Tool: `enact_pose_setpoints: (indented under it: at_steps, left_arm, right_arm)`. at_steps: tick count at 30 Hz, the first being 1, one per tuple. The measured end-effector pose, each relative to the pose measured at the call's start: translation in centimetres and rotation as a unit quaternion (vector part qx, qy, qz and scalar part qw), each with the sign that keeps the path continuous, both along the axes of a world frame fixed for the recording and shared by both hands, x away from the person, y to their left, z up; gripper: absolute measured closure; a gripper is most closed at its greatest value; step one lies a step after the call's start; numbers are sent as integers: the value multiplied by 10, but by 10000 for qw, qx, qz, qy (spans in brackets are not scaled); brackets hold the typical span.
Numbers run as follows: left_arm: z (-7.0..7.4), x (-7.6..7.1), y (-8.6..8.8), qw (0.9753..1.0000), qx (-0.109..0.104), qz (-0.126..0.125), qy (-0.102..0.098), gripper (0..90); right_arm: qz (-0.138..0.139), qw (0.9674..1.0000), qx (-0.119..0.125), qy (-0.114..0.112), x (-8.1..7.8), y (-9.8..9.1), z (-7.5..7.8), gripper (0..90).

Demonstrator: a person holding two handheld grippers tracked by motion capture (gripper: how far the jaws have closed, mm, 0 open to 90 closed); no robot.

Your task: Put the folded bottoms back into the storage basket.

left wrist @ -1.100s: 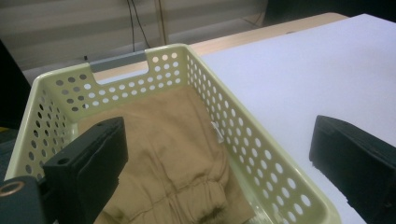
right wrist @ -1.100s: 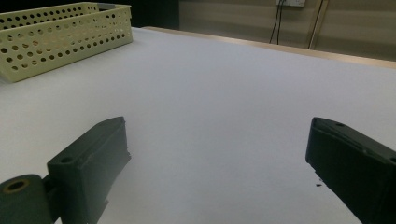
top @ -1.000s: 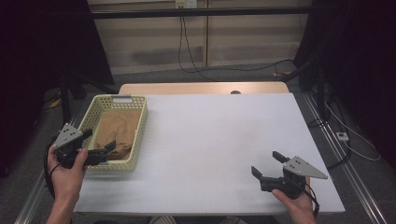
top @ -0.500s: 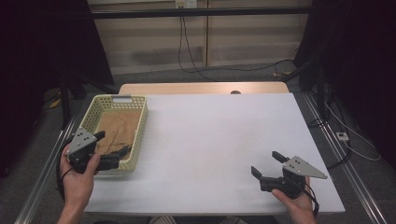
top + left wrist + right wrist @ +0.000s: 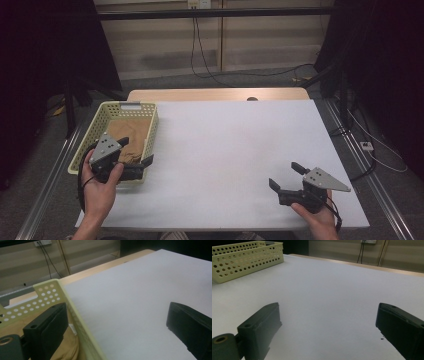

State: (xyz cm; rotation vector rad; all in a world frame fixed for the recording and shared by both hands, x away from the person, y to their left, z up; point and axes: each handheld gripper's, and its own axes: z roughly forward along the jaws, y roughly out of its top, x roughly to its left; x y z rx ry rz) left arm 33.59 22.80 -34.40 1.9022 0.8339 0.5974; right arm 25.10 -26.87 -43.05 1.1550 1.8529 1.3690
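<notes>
A pale yellow perforated basket (image 5: 98,126) stands at the left of the white table top (image 5: 225,145), with a folded brown cloth (image 5: 132,134) lying in it. My left gripper (image 5: 136,151) is open and straddles the basket's near right wall. In the left gripper view one jaw hangs inside the basket (image 5: 48,291) just above the cloth (image 5: 65,350) and the other over the table; the left gripper (image 5: 116,315) holds nothing. Near the front right edge my right gripper (image 5: 286,175) is open and empty, low over bare table. From the right gripper (image 5: 327,312) the basket (image 5: 244,260) lies far off.
A strip of wooden table (image 5: 215,94) shows behind the white top. Metal rails (image 5: 372,170) run along both sides. Cables (image 5: 210,75) trail over the floor behind, and dark curtains hang at both sides.
My left gripper has moved right, from beside the basket's left near corner to across its near right wall. The right gripper has stayed in place.
</notes>
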Motion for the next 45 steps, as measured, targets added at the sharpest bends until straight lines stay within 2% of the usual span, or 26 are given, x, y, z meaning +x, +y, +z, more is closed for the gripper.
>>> enact_pose_setpoints:
  at_steps: [16, 20, 23, 29, 32, 39, 45]
  left_arm:
    - [-12, -4, -40, 9984, -58, -534, 146, 40]
    - [-14, -2, -47, 9980, -84, -590, 211, 38]
    - [-16, -1, -53, 9976, -15, -658, 221, 38]
    - [-20, -2, -63, 9972, -130, -688, 265, 38]
    - [-26, -2, -68, 9974, -115, -669, 254, 38]
    - [-45, 0, -76, 9955, -66, -805, 494, 37]
    - [-62, -2, -76, 9943, -135, -827, 653, 38]
  right_arm:
    - [23, 10000, 3, -2, 0, 0, 0, 61]
    - [27, 10000, -2, -14, 0, 0, 0, 61]
    - [22, 10000, 3, -10, 0, 0, 0, 61]
    - [24, 10000, 1, -10, 0, 0, 0, 61]
    - [32, 10000, 0, -7, 0, 0, 0, 61]
    - [58, 10000, -6, -3, 1, 1, 0, 61]
    - [74, 10000, -20, -10, 1, 1, 0, 61]
